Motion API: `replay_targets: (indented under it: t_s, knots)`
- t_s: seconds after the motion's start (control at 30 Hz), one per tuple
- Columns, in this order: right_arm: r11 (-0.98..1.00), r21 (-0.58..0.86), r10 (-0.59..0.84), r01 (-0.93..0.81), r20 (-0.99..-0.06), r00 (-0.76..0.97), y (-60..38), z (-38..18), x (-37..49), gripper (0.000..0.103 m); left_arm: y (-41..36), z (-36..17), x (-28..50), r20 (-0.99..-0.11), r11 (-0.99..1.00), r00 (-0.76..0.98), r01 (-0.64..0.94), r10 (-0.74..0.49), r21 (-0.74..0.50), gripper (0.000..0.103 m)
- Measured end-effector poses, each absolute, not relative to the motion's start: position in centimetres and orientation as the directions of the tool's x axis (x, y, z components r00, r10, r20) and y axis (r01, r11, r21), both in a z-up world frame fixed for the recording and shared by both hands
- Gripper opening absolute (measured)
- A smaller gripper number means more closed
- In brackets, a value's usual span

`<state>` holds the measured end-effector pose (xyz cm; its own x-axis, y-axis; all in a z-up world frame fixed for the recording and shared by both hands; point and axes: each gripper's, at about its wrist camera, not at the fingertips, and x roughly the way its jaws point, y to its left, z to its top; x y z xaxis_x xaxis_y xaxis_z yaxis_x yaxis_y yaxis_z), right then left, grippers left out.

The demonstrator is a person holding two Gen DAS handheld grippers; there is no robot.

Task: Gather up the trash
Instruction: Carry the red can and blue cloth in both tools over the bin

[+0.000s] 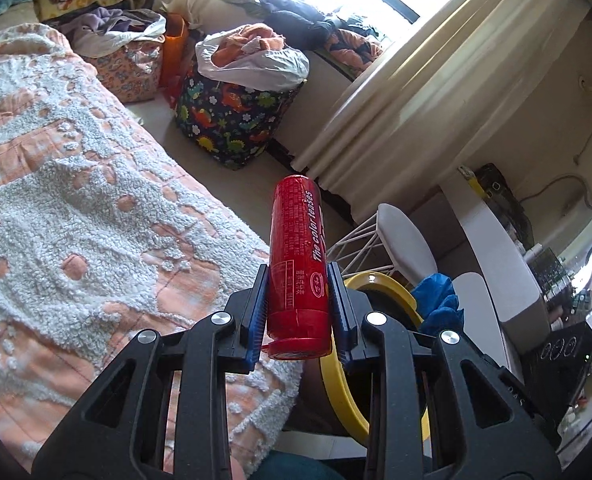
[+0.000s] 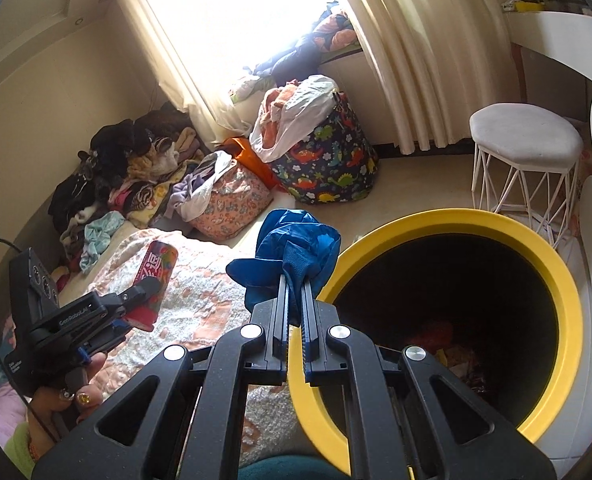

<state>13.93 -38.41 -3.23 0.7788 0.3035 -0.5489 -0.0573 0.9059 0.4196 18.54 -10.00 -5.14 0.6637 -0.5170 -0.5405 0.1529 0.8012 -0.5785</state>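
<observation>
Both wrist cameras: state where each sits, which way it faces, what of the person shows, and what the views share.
Left wrist: on the left gripper, facing along its fingers over the bedspread toward the window; the fingers clamp a red can.
Right wrist: on the right gripper, facing the yellow-rimmed bin, pinching a blue wrapper; the person's left hand shows.
Shared: can, bin, wrapper, dinosaur-print basket.

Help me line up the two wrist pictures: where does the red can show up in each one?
Left wrist: the red can stands centre frame, clamped between the left gripper fingers.
Right wrist: it sits far left, tilted, in the left gripper, over the bedspread.
Shared landmark: the yellow-rimmed bin, beside the can in both.
</observation>
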Motion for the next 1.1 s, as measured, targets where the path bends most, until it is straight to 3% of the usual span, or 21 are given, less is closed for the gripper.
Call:
replay_targets:
  t_s: [1.1]
  knots:
    - [0.910,0.411,0.196,0.049,-0.532,0.824,-43.8,-1.9,11.6,0.005,-18.9,-3.4,14.2,-0.538,0.809,0.606,0.398,-0.586,-0.432,0.022]
